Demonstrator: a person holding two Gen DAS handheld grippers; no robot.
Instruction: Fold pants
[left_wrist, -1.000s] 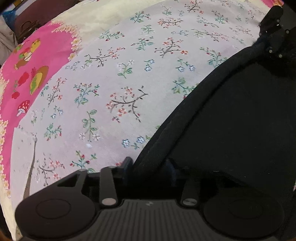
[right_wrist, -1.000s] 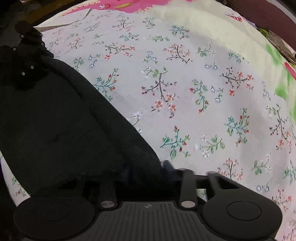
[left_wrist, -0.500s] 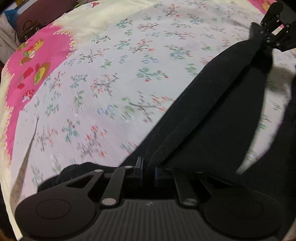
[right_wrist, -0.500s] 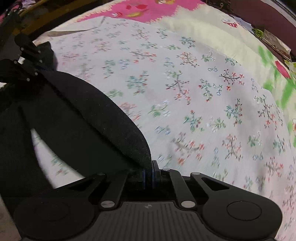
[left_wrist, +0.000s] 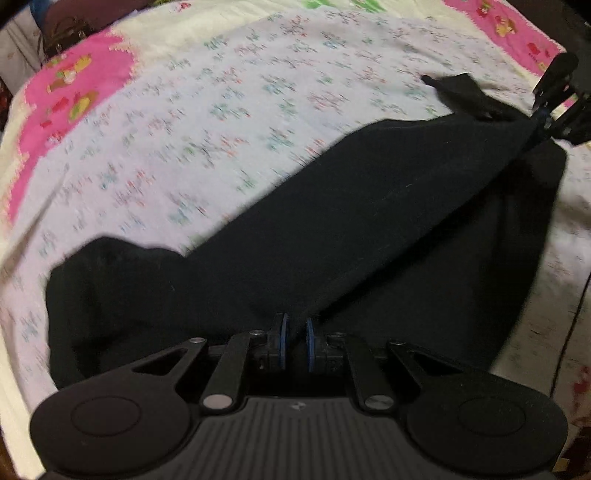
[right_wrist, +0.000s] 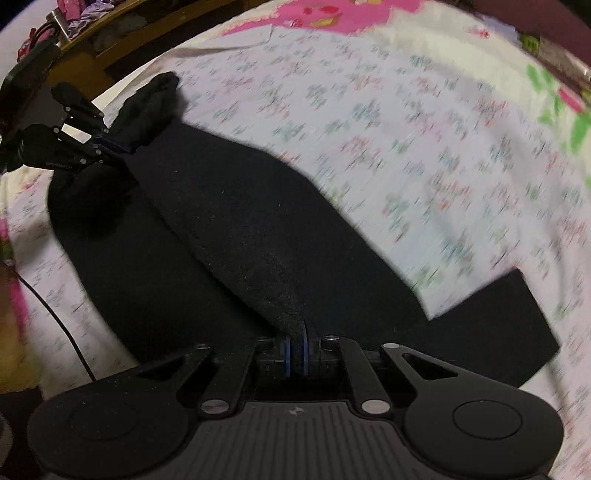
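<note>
The left hand-held gripper (left_wrist: 294, 341) is clamped on one end of a taut edge of the black pants (left_wrist: 369, 229), its blue pads pressed together on the cloth. The right hand-held gripper (right_wrist: 296, 352) pinches the other end of the same edge, jaws likewise closed on fabric. Each tool shows small and far off in the other's view, with the stretched edge running straight between them.

Below that line the pants hang and spread over a bed covered by a floral sheet (left_wrist: 229, 110) with pink cartoon borders; part of the garment lies flat on the sheet, and one squared end (right_wrist: 517, 321) reaches out to the right in the right wrist view. The sheet is streaked with motion blur in both views.

The step in hand appears to be lifting an edge of the garment to carry it over for a fold. The next move likely calls for both grippers travelling together, keeping the edge taut, then lowering it in line with the part on the bed before letting go.
</note>
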